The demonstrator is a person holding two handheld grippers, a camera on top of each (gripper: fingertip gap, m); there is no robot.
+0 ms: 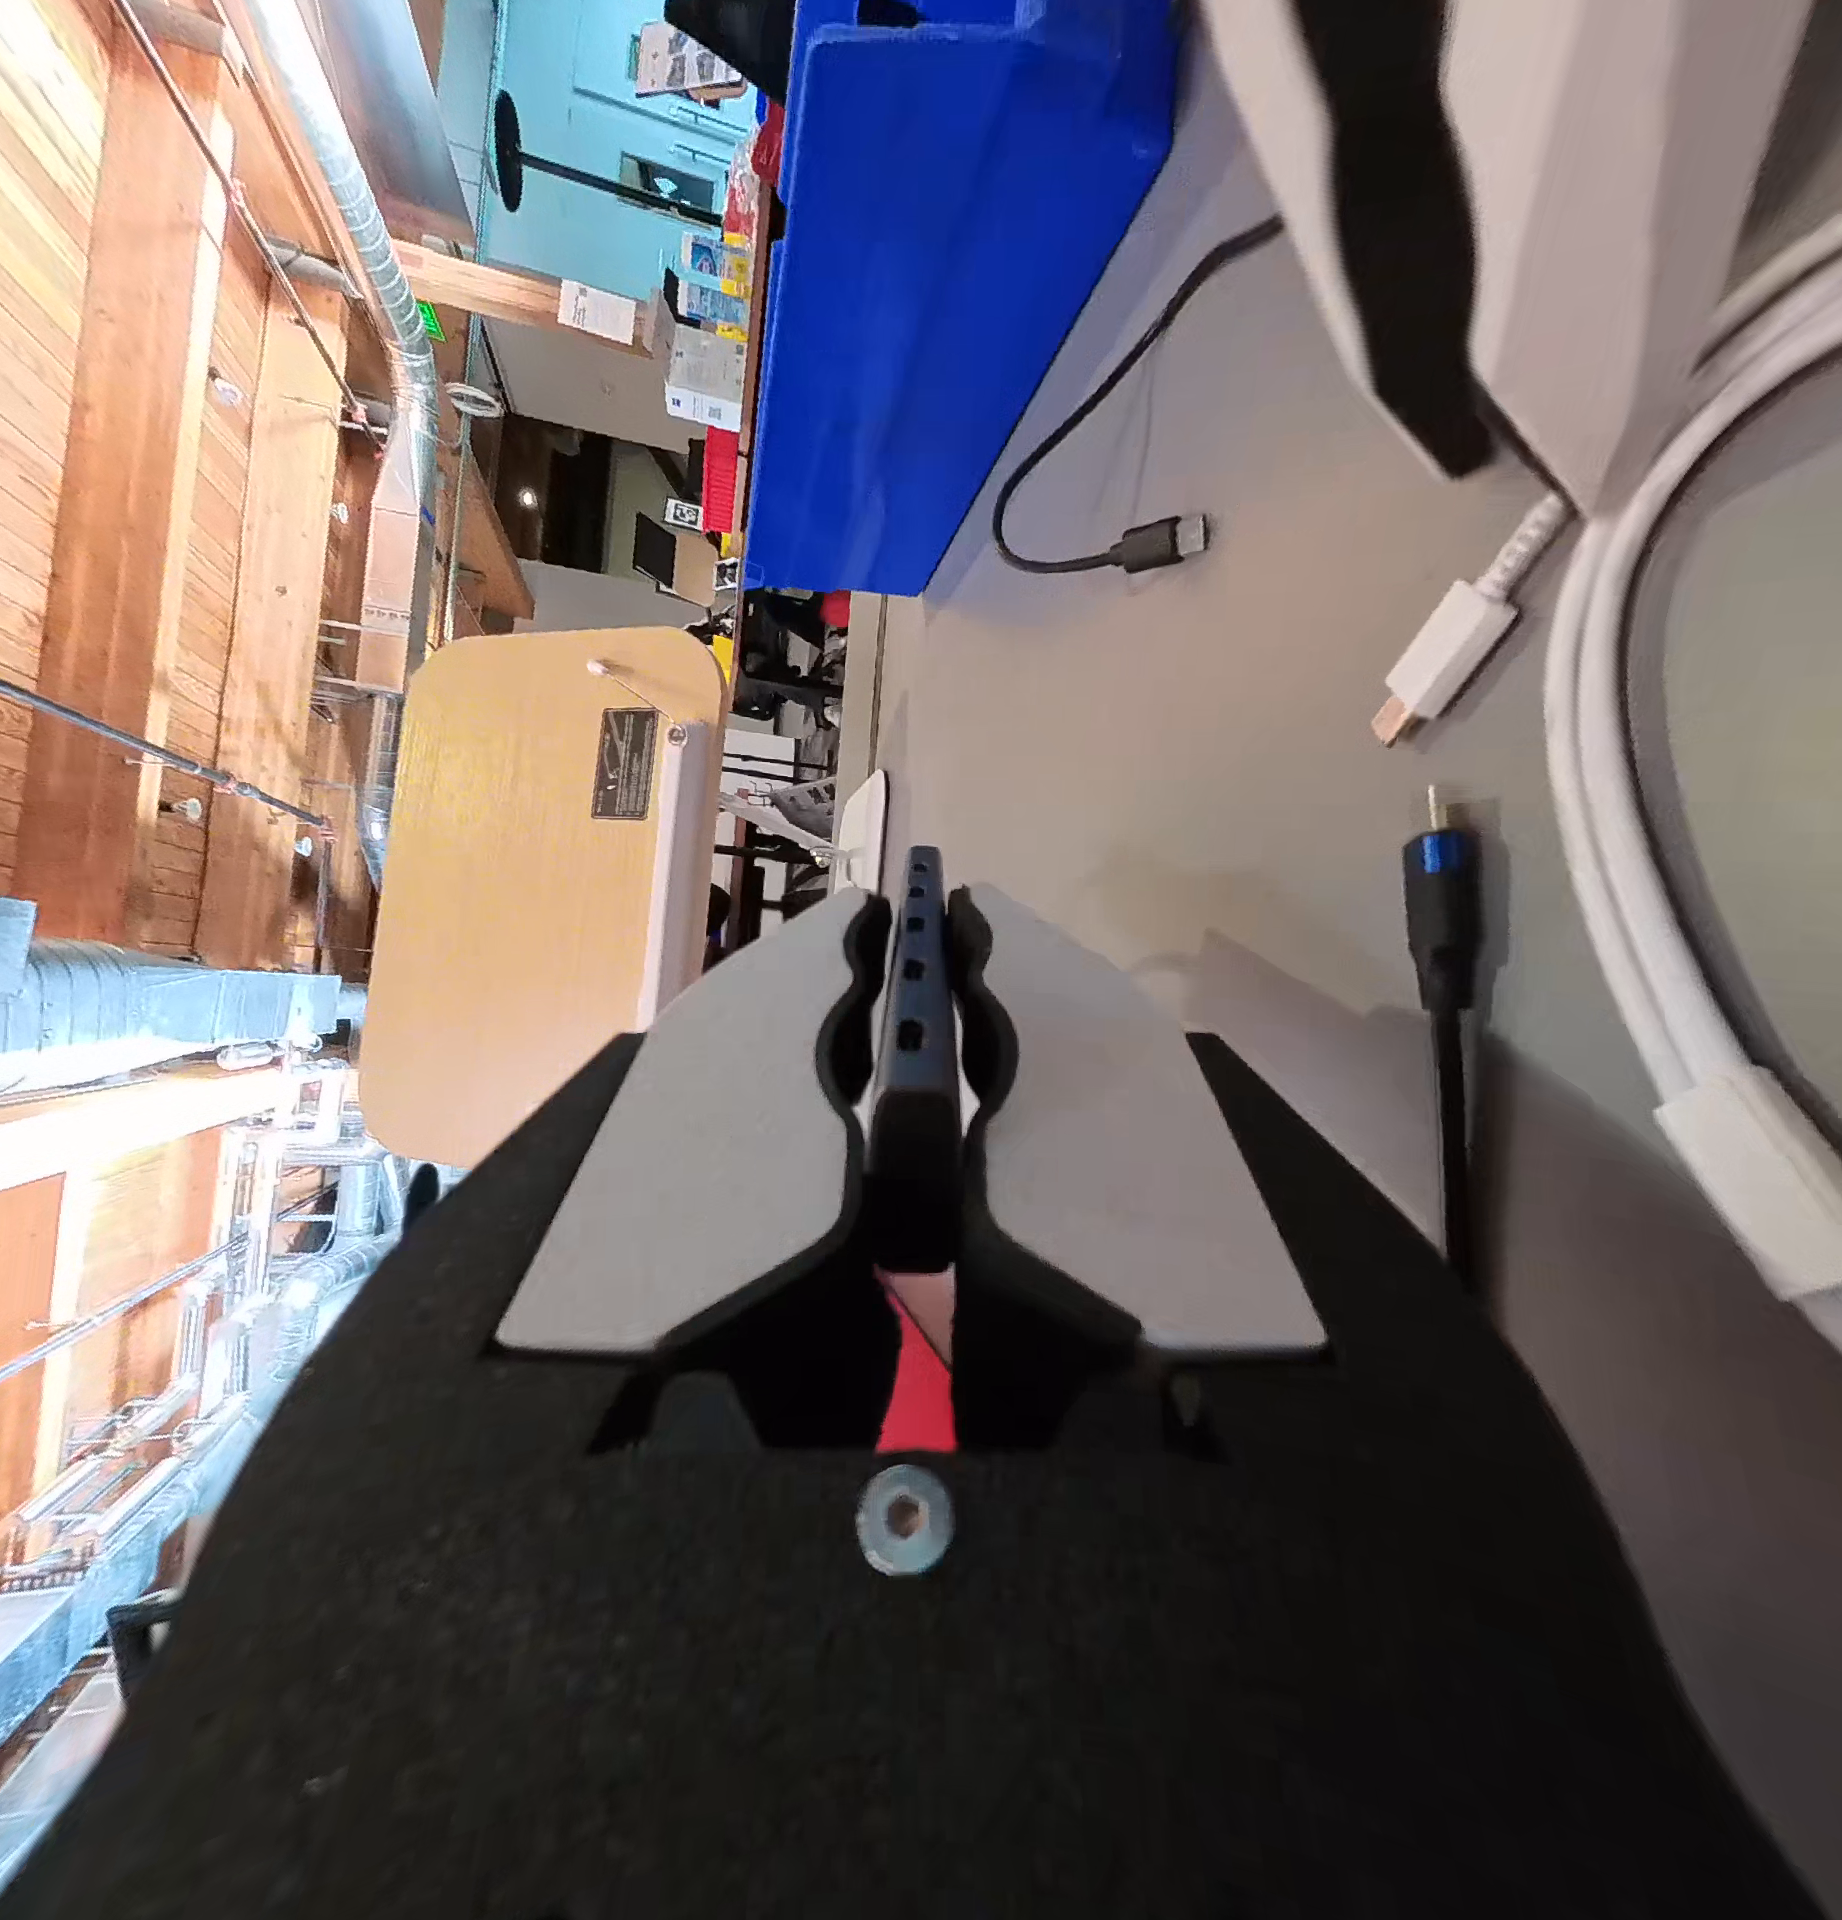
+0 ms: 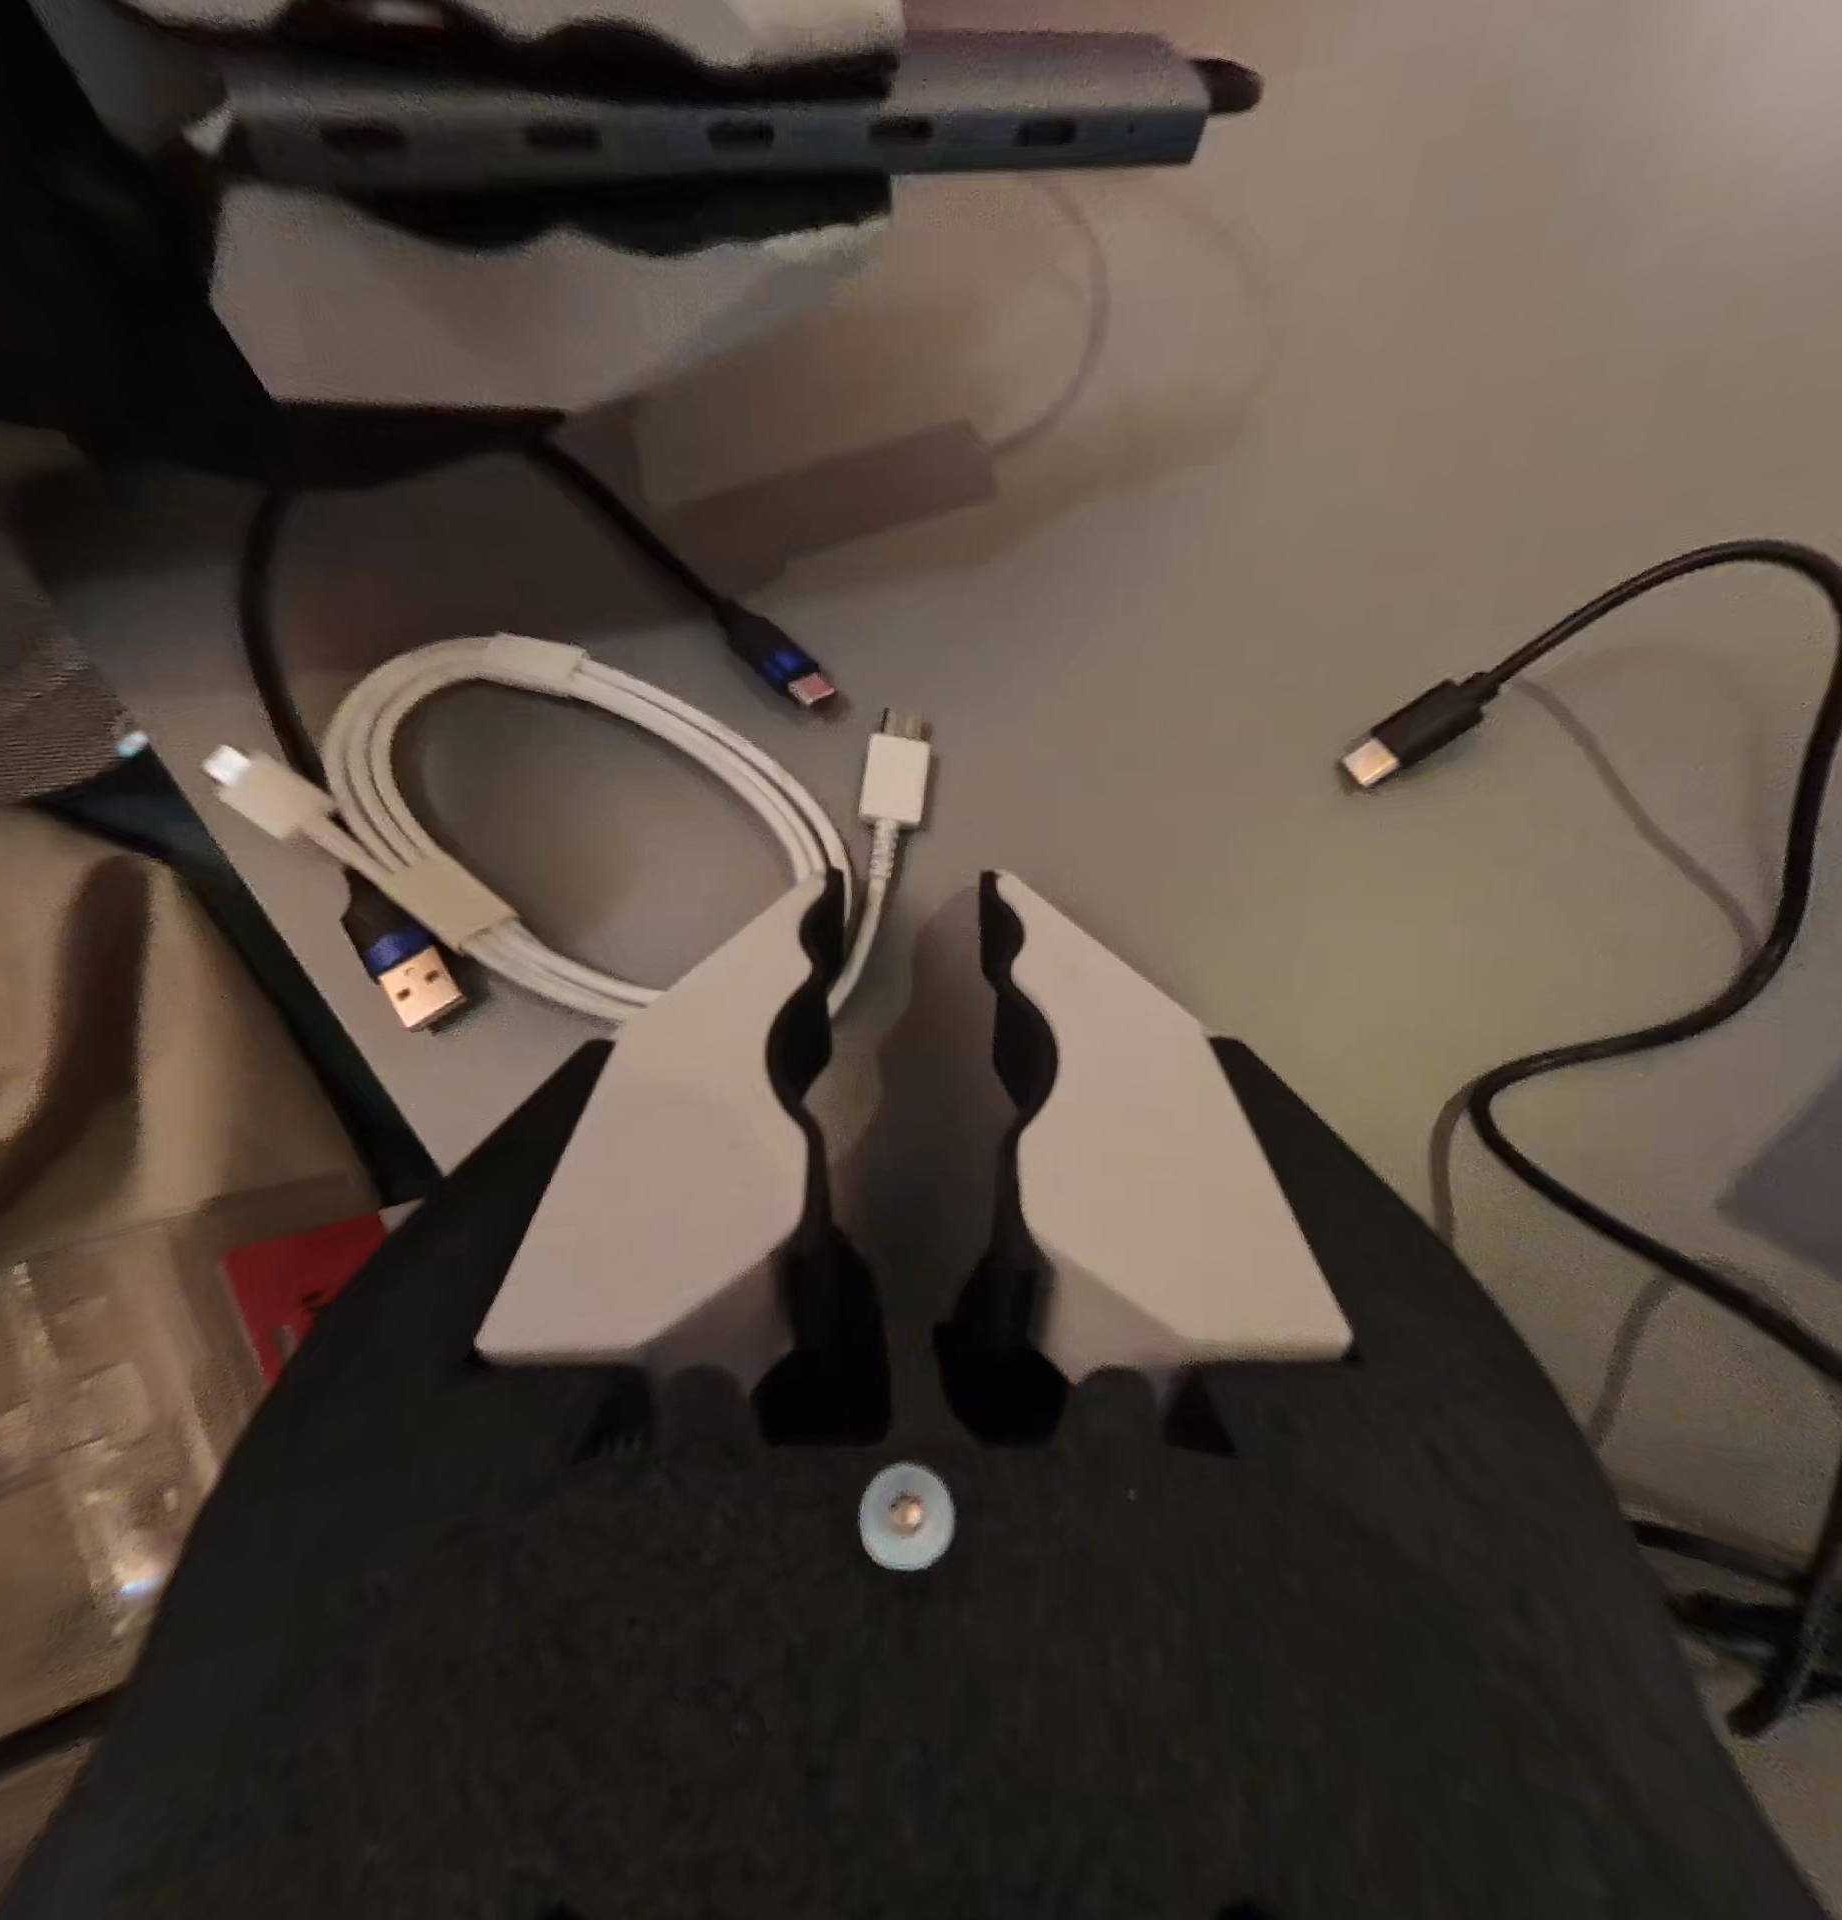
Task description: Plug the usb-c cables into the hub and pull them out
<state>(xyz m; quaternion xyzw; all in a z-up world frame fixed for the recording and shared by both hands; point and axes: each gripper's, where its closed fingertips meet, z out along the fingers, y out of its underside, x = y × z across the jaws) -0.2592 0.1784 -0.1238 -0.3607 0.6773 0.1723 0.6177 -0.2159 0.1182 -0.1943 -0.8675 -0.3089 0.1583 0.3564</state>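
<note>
My left gripper is shut on the dark grey hub and holds it edge-on above the table, with its row of ports showing. In the right wrist view the hub sits at the top, clamped in the left gripper. My right gripper is open and empty above the loose cables. A white plug lies just beyond its tips. A black-and-blue usb-c plug lies a little farther off, and a black usb-c plug lies to the right.
A coiled white cable and a blue-collared USB-A plug lie at the left. Tan fabric and clear packaging are at the table's left edge. A blue bin stands on the grey table. One gripper's finger ends stand about 10 cm off the other's. My right gripper's tips are some 4 cm from the black-and-blue usb-c plug. Seen from the left wrist view as well.
</note>
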